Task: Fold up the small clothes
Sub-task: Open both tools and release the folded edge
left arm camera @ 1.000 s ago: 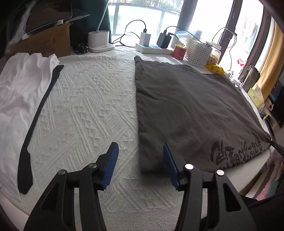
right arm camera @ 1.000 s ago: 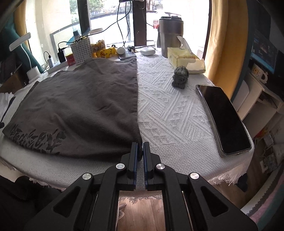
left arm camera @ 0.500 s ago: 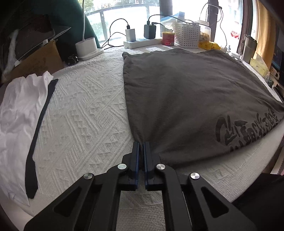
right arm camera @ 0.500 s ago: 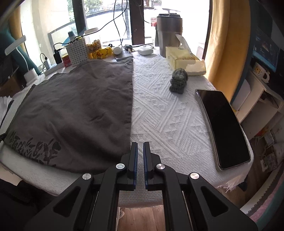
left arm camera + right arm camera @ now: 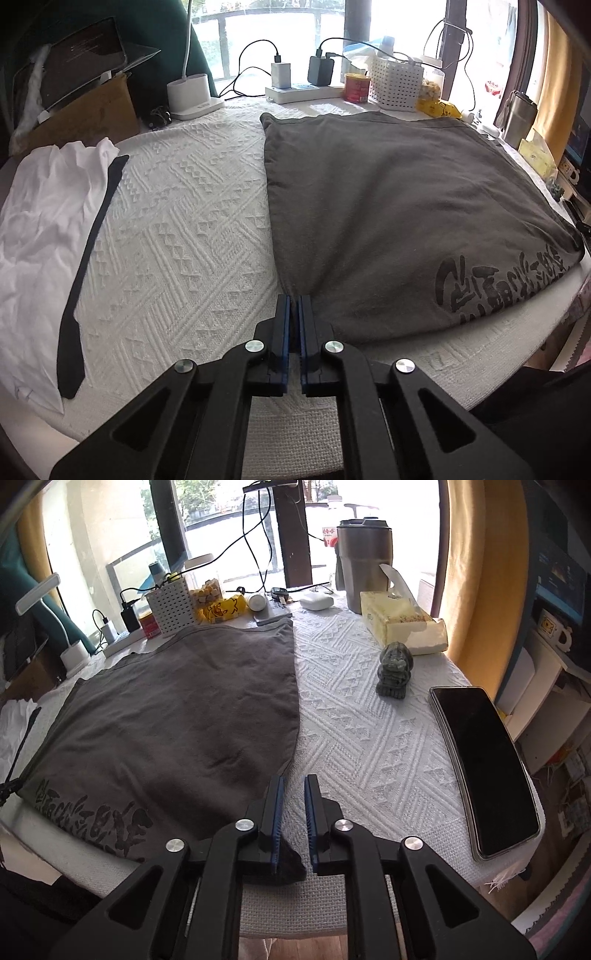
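Note:
A dark grey T-shirt (image 5: 388, 206) with black lettering lies folded flat on the white textured tablecloth (image 5: 177, 236). My left gripper (image 5: 294, 301) is shut on the shirt's near left corner. In the right wrist view the same grey shirt (image 5: 177, 716) lies to the left. My right gripper (image 5: 294, 781) stands at its near right corner with the jaws slightly apart. A dark bit of cloth sits low between its fingers, and I cannot tell whether they pinch it.
A white garment (image 5: 44, 221) with a black strip (image 5: 88, 258) lies at the left. A power strip (image 5: 306, 90), a white basket (image 5: 397, 86) and a lamp base (image 5: 188, 96) line the back. A phone (image 5: 484, 768), a stone figurine (image 5: 394, 674), a tissue box (image 5: 402, 627) and a steel mug (image 5: 365, 565) stand on the right.
My left gripper closed on the shirt's near left corner. My right gripper, shut at the near right corner, has opened a little. The shirt's right edge now lies curved.

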A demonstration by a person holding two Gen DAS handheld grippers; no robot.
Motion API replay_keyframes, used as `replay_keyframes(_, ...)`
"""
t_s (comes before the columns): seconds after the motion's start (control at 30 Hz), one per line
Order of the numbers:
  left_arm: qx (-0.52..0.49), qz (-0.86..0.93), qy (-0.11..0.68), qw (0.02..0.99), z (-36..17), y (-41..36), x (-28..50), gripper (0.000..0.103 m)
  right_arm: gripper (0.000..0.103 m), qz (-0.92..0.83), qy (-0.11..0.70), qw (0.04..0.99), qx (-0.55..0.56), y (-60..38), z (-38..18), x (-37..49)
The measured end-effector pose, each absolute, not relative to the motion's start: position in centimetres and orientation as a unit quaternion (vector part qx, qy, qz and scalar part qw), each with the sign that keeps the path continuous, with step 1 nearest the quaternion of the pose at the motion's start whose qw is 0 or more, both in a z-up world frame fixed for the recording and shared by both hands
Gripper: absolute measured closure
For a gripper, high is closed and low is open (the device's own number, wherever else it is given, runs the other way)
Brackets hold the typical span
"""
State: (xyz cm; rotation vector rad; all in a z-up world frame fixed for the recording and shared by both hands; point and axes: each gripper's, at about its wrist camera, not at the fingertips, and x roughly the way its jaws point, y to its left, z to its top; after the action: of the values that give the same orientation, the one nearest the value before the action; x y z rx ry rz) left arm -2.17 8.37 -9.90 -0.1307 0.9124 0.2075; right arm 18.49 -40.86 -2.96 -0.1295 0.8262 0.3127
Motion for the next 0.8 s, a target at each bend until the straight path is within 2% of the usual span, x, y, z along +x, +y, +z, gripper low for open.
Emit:
replay_keyframes(0.07, -0.066, 0.098, 0.451, 0.885, -10.2, 8.6, -2.0, 0.099, 0.059, 0.145, 0.397, 0.904, -0.061, -41.0, -3.0, 18.5)
replay_keyframes(0.1, -0.066, 0.101, 0.454, 0.883, -10.3, 8.8, -2.0, 0.099, 0.057, 0.143, 0.395, 0.905, -0.061, -41.1, -3.0, 18.5)
replay_keyframes(0.23, -0.052, 0.150, 0.477, 0.864, -11.1, 10.3, -2.1, 0.098, 0.057, 0.138, 0.391, 0.908, -0.064, -41.1, -2.9, 18.5)
replay_keyframes(0.43, -0.057, 0.168, 0.460, 0.870, -9.6, 11.9, -1.2, 0.097, 0.057, 0.145, 0.382, 0.910, -0.068, -40.1, -2.2, 19.3)
replay_keyframes(0.5, -0.053, 0.164, 0.455, 0.874, -9.2, 12.1, -0.4, 0.091, 0.057, 0.147, 0.381, 0.910, -0.068, -39.8, -2.1, 19.8)
replay_keyframes(0.57, -0.053, 0.158, 0.448, 0.879, -8.8, 12.3, 0.7, 0.078, 0.057, 0.147, 0.380, 0.911, -0.065, -39.5, -2.0, 20.3)
replay_keyframes(0.8, -0.047, 0.130, 0.440, 0.887, -8.2, 13.1, 5.0, 0.076, 0.057, 0.140, 0.380, 0.912, -0.062, -38.7, -1.7, 21.8)
